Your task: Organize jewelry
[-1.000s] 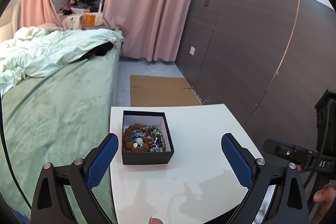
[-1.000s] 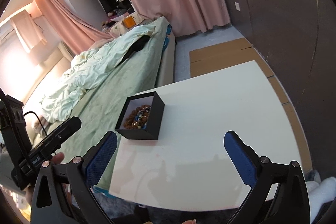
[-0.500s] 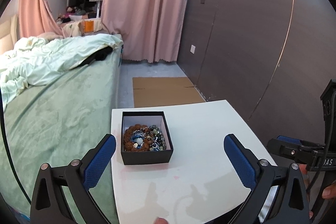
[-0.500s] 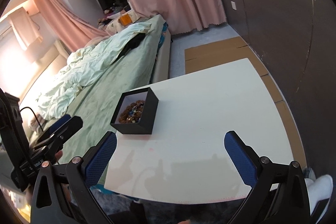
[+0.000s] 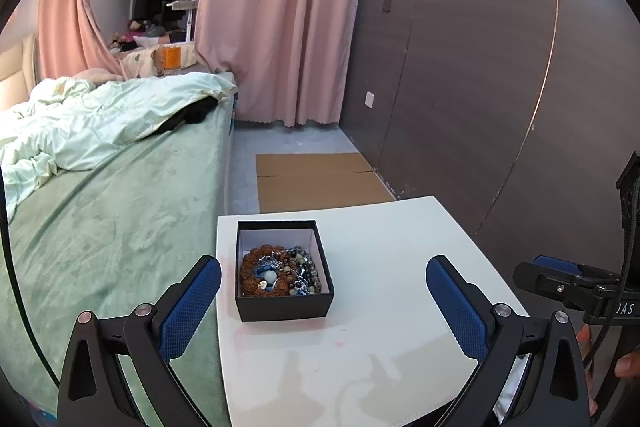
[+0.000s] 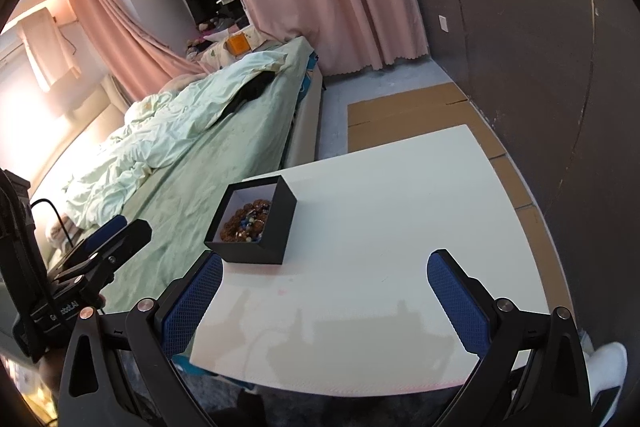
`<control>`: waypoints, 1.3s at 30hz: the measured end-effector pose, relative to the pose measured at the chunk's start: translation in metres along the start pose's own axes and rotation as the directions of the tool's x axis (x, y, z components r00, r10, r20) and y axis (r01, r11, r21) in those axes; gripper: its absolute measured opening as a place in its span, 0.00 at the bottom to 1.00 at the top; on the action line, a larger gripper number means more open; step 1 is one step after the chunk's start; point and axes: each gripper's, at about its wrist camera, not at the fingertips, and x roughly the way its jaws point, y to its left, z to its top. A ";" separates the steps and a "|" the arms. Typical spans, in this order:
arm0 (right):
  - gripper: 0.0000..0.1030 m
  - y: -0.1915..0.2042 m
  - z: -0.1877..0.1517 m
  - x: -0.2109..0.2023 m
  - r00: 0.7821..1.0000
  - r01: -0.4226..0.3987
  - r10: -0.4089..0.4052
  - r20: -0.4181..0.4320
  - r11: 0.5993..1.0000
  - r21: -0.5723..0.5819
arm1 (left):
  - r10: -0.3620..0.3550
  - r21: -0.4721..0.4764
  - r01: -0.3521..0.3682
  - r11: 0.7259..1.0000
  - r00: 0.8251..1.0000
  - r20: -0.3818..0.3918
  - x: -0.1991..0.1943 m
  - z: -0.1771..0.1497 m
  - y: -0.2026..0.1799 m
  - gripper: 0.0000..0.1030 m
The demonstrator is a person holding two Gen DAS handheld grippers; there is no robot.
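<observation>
Black cardboard forms the small open box that sits near the left edge of the white table, a little below the middle of the left wrist frame. Inside it lies the jewelry: a brown bead bracelet tangled with blue, silver and dark beads. The left gripper has its blue pads spread wide and holds nothing. In the right wrist view the box is left of centre, and the right gripper is also wide apart and empty, above the table. A green bed fills the left side.
</observation>
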 end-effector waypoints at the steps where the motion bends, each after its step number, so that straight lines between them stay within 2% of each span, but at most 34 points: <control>1: 1.00 -0.001 0.000 -0.001 1.000 0.004 -0.004 0.003 1.000 0.002 | -0.003 -0.001 0.003 1.000 1.000 -0.001 0.000 0.000 0.000 0.99; 11: 1.00 -0.006 0.001 -0.002 1.000 0.029 -0.029 0.001 0.999 0.023 | -0.018 -0.010 0.018 1.000 1.000 -0.010 0.002 0.000 -0.001 0.99; 39: 1.00 -0.010 0.000 -0.005 0.998 0.058 -0.058 -0.007 0.998 0.029 | -0.001 -0.019 0.000 1.000 1.000 -0.022 0.001 -0.002 0.001 0.99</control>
